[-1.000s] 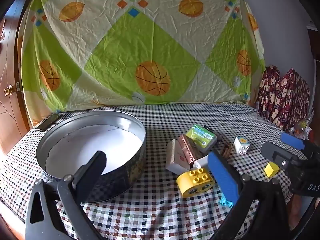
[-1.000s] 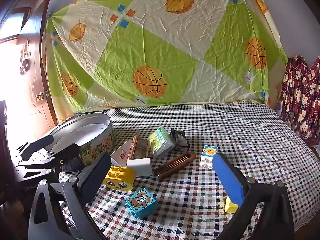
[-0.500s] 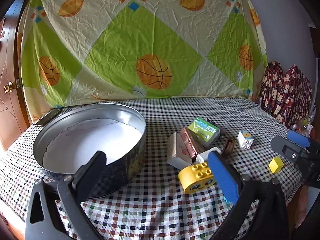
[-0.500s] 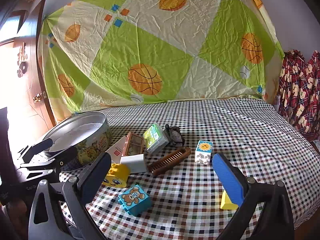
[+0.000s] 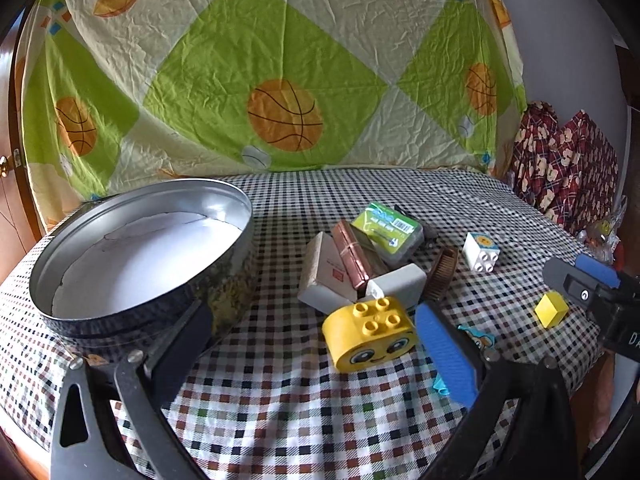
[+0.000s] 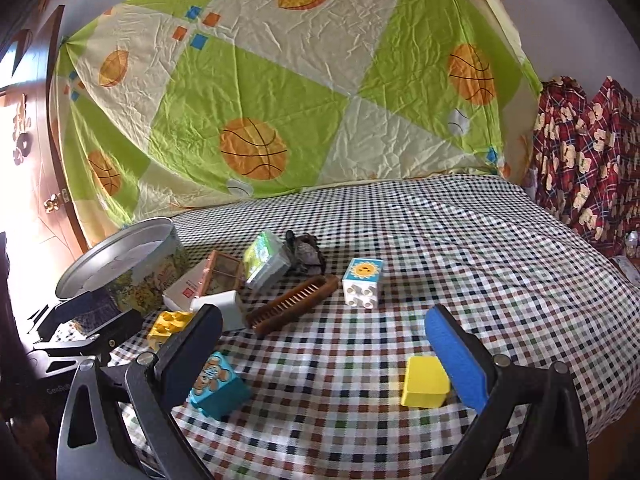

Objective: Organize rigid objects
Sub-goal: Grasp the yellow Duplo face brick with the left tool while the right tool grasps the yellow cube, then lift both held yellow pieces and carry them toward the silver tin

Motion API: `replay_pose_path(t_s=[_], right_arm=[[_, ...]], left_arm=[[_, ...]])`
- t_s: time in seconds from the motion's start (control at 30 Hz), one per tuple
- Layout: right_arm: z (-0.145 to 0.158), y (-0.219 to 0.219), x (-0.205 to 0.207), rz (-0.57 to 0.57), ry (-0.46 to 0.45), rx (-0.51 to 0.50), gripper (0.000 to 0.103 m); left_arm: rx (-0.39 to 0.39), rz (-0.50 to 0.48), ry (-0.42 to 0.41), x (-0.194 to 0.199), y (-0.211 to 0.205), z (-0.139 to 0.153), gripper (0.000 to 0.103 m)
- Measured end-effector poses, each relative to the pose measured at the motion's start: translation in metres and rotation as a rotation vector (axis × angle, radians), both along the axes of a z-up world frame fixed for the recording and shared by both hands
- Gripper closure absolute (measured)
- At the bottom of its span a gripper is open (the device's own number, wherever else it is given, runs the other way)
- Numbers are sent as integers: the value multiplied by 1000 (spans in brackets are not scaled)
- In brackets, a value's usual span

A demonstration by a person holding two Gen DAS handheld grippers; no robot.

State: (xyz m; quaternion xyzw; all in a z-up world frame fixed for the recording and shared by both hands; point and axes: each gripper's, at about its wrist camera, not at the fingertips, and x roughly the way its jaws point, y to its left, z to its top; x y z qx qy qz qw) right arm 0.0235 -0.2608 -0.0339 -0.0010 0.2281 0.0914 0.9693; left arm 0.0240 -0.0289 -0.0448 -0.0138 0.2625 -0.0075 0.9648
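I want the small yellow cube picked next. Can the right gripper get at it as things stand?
Probably yes: the right gripper is open, the yellow cube sits alone beside its blue pad, nothing between.

One round tin (image 5: 144, 248) out there. Four toy blocks: a yellow face block (image 5: 370, 332), a white sun block (image 6: 362, 280), a teal bear block (image 6: 216, 386), a small yellow cube (image 6: 424, 382). One comb (image 6: 292, 308), one green box (image 5: 386, 230), one white eraser (image 5: 398, 286).
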Motion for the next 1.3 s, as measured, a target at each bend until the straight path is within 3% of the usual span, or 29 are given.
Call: replay_pose_path(t_s=[0.53, 0.8, 0.87, 0.93, 1.07, 1.13, 1.17, 1.3], right_arm=[[-25, -38, 19, -96, 55, -6, 1], [-36, -38, 23, -120, 92, -75, 2], [-41, -37, 25, -112, 111, -72, 10], [-46, -37, 29, -99, 145, -67, 26], [-51, -36, 29, -97, 146, -90, 38], [-50, -37, 29, -99, 143, -83, 55], [-50, -39, 29, -99, 141, -78, 58], [-51, -40, 30, -85, 133, -66, 71]], left_arm=[[10, -40, 103, 27, -19, -22, 0], [33, -56, 156, 37, -22, -24, 0], [29, -58, 157, 37, -22, -24, 0], [25, -63, 161, 38, -21, -25, 2], [1, -83, 180, 42, -19, -27, 16], [-11, -93, 184, 43, -18, -29, 24], [-13, -94, 185, 43, -18, -30, 30], [-23, -97, 176, 41, -16, -31, 32]])
